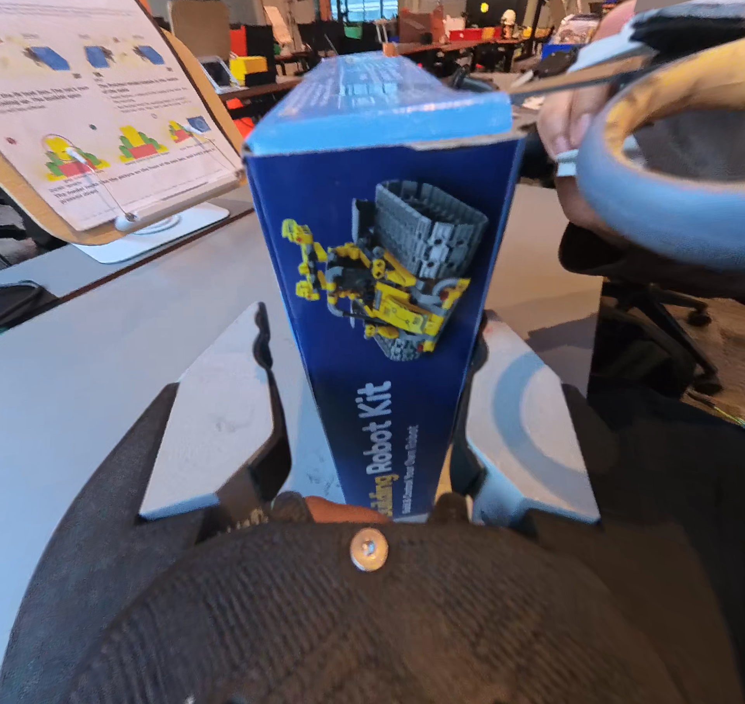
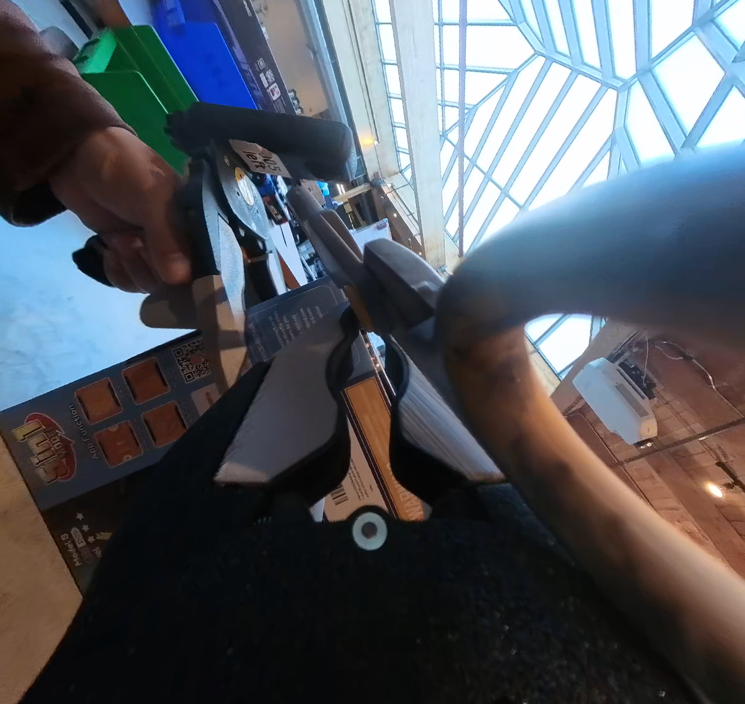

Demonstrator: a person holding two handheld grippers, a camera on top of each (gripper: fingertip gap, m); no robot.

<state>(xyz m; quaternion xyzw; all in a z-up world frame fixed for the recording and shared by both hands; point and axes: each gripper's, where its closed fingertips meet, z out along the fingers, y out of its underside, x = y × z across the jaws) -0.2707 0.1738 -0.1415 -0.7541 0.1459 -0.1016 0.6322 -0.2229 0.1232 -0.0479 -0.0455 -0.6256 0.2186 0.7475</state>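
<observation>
My left gripper is shut on the narrow end of a tall blue cardboard box printed with a yellow and grey toy robot, held upright over the grey table. In the right wrist view a hand holds that left gripper against the box. My right gripper holds grey scissors, whose blue and yellow handle loop curves round its right finger. In the left wrist view the scissor blade reaches the box's top flap, with the loop close by.
A tilted stand with an illustrated instruction sheet is at the left on the table. A black office chair stands to the right. Green and blue bins and a large gridded window lie beyond.
</observation>
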